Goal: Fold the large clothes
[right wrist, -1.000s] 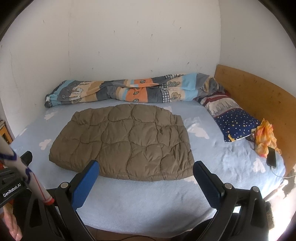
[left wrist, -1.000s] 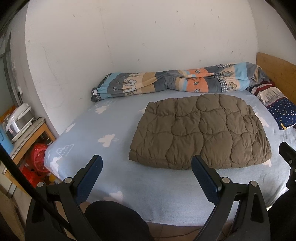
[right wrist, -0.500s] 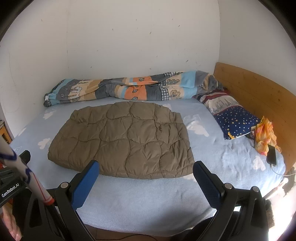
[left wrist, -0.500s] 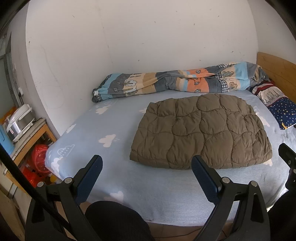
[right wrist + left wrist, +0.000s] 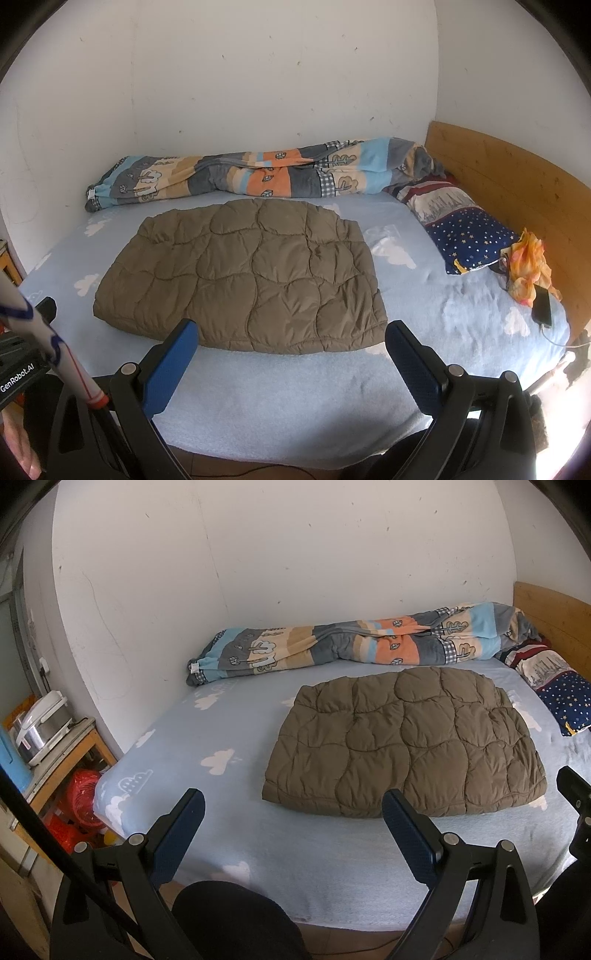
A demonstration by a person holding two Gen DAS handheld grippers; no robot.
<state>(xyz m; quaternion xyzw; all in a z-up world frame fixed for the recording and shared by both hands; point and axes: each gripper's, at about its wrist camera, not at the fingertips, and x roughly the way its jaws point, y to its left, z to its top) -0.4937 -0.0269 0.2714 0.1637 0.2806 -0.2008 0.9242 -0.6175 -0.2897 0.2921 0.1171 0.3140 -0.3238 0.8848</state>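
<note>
A brown quilted garment (image 5: 406, 742) lies folded into a flat rectangle on the light blue bed sheet (image 5: 221, 801); it also shows in the right wrist view (image 5: 243, 277). My left gripper (image 5: 293, 812) is open and empty, held above the bed's near edge, short of the garment's near left corner. My right gripper (image 5: 291, 341) is open and empty, held near the garment's near edge without touching it.
A rolled patterned blanket (image 5: 351, 646) lies along the back wall. A starry pillow (image 5: 469, 236), an orange cloth (image 5: 528, 269) and a phone (image 5: 542, 306) lie by the wooden headboard (image 5: 517, 184). A side table with a rice cooker (image 5: 40, 731) stands left of the bed.
Both grippers have drawn back slightly from the bed, with the view tilting a little. The garment has not moved. Both grippers stay open.
</note>
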